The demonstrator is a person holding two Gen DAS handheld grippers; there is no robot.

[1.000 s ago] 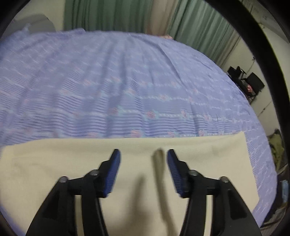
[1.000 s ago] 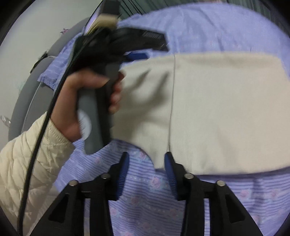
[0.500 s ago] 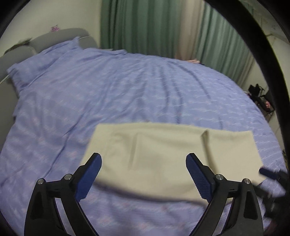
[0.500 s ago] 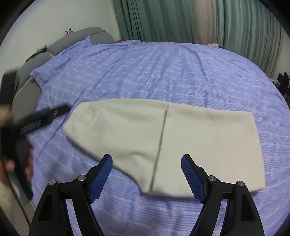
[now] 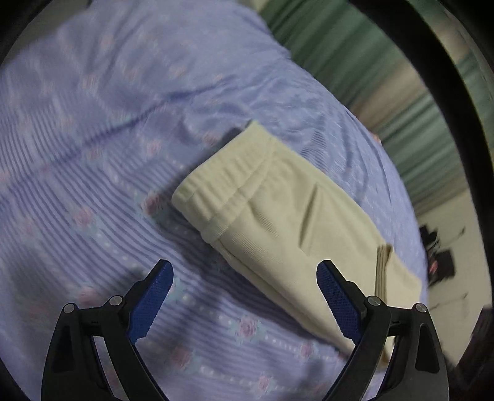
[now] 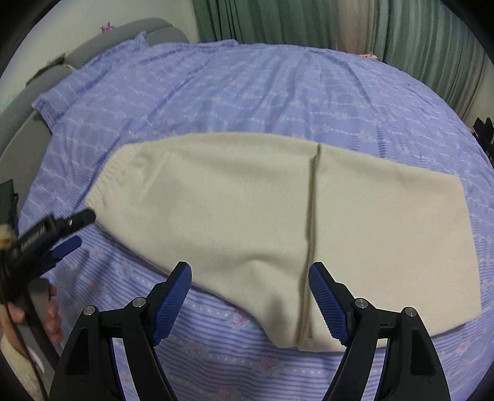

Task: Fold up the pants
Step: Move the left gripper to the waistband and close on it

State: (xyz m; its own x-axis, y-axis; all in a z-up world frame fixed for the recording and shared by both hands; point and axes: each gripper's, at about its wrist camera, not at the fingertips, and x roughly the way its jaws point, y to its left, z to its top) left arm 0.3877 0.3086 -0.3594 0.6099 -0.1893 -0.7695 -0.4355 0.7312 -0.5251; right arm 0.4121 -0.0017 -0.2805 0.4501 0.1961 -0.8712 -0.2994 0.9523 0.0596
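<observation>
1. Cream pants [image 6: 247, 216] lie folded flat on a bed [image 6: 247, 92] covered by a lilac striped sheet with small rose prints. The ribbed elastic waistband [image 5: 222, 185] shows at one end, and a doubled-over edge [image 6: 311, 231] runs across the cloth as a thin seam-like line.

2. In the left wrist view the picture is blurred; the pants run on a slant from the waistband toward the lower right, with a stack of layered hems [image 5: 383, 262] near the far end.

3. Green curtains [image 6: 308, 21] hang behind the bed, and a grey headboard [image 6: 123, 40] curves along its left side. Dark items [image 5: 438, 259] stand on the floor beyond the bed; they are too blurred to name. Nothing lies on top of the pants.

4. The left claw [image 5: 244, 296] is spread wide with nothing between its blue pads; it hangs over bare sheet just beside the waistband end, and its right finger overlaps the pants' near edge in the picture. A hand [image 6: 49, 311] grips its handle at the left edge of the right wrist view.

5. The right claw [image 6: 250, 299] is also spread wide and holds nothing; the near edge of the pants and the fold line sit between its fingers in the picture, whether touching cannot be told.
</observation>
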